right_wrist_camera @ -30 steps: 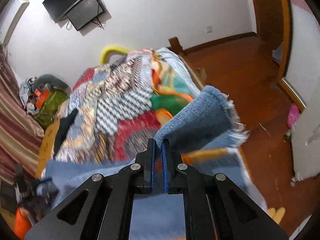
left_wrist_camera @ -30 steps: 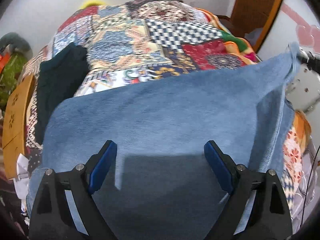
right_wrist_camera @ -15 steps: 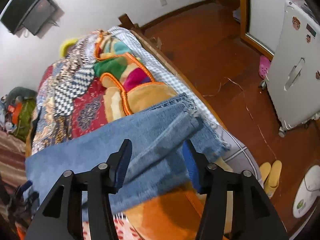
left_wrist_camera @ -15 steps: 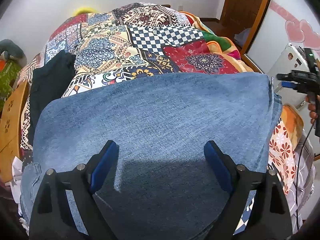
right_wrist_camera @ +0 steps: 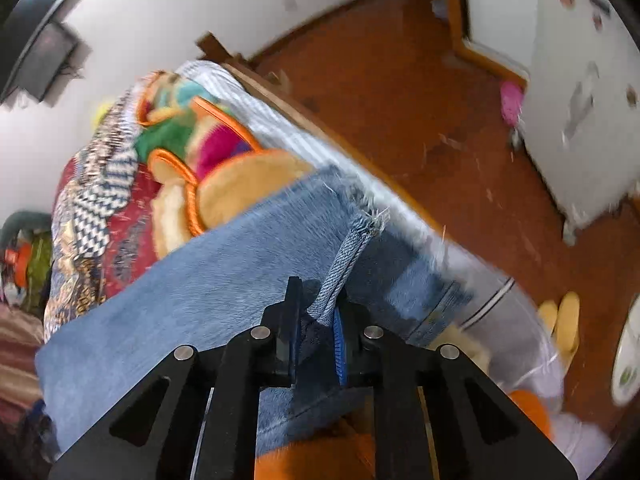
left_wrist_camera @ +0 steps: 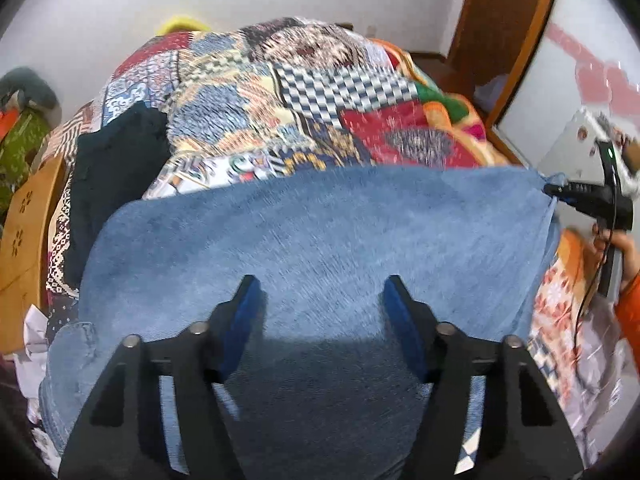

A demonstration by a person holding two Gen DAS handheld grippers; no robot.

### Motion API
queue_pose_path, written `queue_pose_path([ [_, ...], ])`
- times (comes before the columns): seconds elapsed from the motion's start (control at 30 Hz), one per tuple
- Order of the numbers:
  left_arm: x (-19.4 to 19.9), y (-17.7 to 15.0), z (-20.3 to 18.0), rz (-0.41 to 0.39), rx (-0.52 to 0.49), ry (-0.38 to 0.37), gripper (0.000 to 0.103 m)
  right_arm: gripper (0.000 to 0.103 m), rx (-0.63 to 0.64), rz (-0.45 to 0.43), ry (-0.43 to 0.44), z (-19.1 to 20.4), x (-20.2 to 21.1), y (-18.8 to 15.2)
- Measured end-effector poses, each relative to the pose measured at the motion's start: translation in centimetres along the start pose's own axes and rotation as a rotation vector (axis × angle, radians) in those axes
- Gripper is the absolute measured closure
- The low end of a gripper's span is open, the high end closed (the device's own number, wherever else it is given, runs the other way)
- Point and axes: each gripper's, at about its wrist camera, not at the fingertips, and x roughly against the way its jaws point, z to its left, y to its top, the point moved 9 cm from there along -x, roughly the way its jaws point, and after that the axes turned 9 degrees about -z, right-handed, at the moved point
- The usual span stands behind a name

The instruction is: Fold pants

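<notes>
The jeans lie across the near end of the bed, a broad band of blue denim spread over the patchwork quilt from one side of the mattress to the other. In the right wrist view the frayed hems reach the bed's edge on the floor side, next to an orange and green blanket.

The left tool hovers over the middle of the denim with its two blue-padded fingers spread wide apart, nothing between them. Its shadow falls on the cloth just below.

The right tool is clamped on the jeans: a narrow folded strip of denim, a seam or hem edge, runs up from between its nearly closed fingers toward the frayed end. From the left wrist view the same tool shows at the far right corner of the spread denim, pinching that corner, with the person's hand and an orange sleeve behind it.

A dark garment lies on the quilt at the left side of the bed, beside the jeans; whether it touches them is hard to tell. Beyond the bed there is a wooden floor, a white appliance, a pair of yellow slippers and a pink slipper.
</notes>
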Motion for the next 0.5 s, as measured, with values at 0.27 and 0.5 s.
queue_pose_path([
  [0.27,5.7,3.0,7.1,-0.132,0.076,0.171,0.044,0.092,0.168,-0.235,0.086,3.9,7.4,5.6],
  [0.5,9.0,-1.1,15.0,-0.136,0.233,0.289,0.044,0.097,0.119,-0.047,0.001,-1.1,1.6,1.1],
])
